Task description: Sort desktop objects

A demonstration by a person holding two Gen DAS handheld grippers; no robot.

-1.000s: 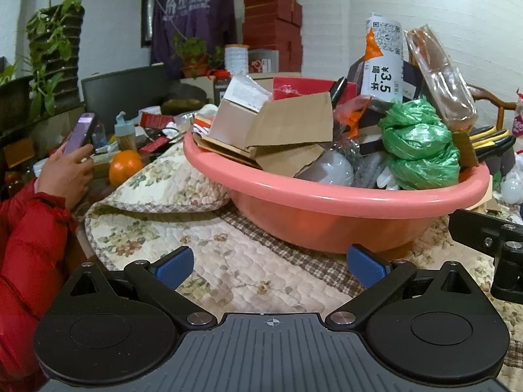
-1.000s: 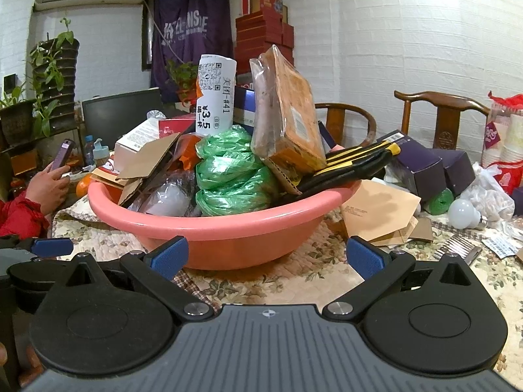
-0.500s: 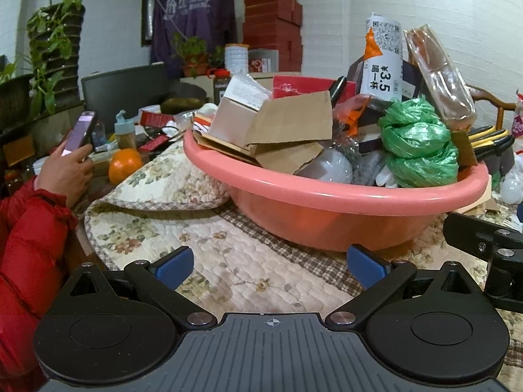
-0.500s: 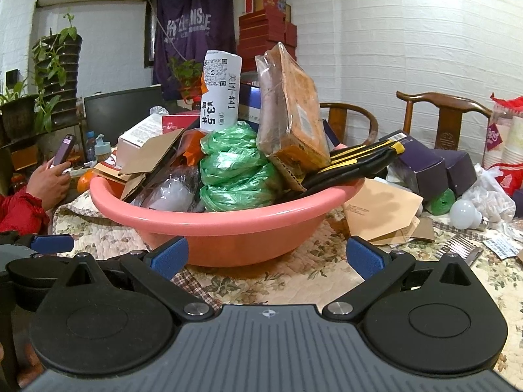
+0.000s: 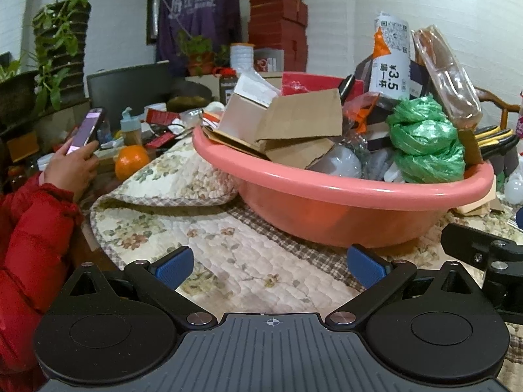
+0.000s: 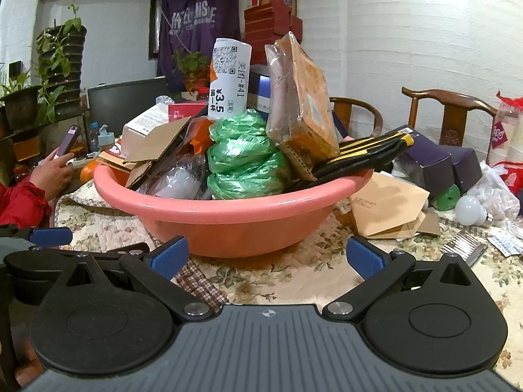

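Basin (image 6: 228, 225), pink and heaped well above its rim, sits on the quilted cloth (image 5: 228, 254) toward the middle of the table, and it looks a little larger and nearer in both wrist views than it did a second ago. Otherwise nothing in it has shifted: the green bag bundle (image 6: 245, 156), the torn cardboard box (image 5: 294, 124), the white paper roll (image 6: 228, 78) and the wrapped brown packet (image 6: 300, 98) stand as they did. The black and yellow tool (image 6: 366, 156) overhangs the right rim just as before. I judge this a slow approach, with the sorting proper not yet begun and no item chosen.

Just beyond the basin's right side, loose things lie on the table: a tan envelope (image 6: 385, 205), dark purple boxes (image 6: 434, 163) and a light bulb (image 6: 470, 209). At the left edge an orange (image 5: 130, 165) rests by the folded-back cloth.

Both grippers hang low over the near edge of the table, level, pointing straight at the basin wall. The left gripper (image 5: 268, 266) has its jaws spread wide and holds nothing. The right gripper (image 6: 264, 256) is the same, jaws apart and empty, close beside the left. Neither touches the basin.

A seated bystander (image 5: 29, 228) in red looks at a phone (image 5: 86, 127).
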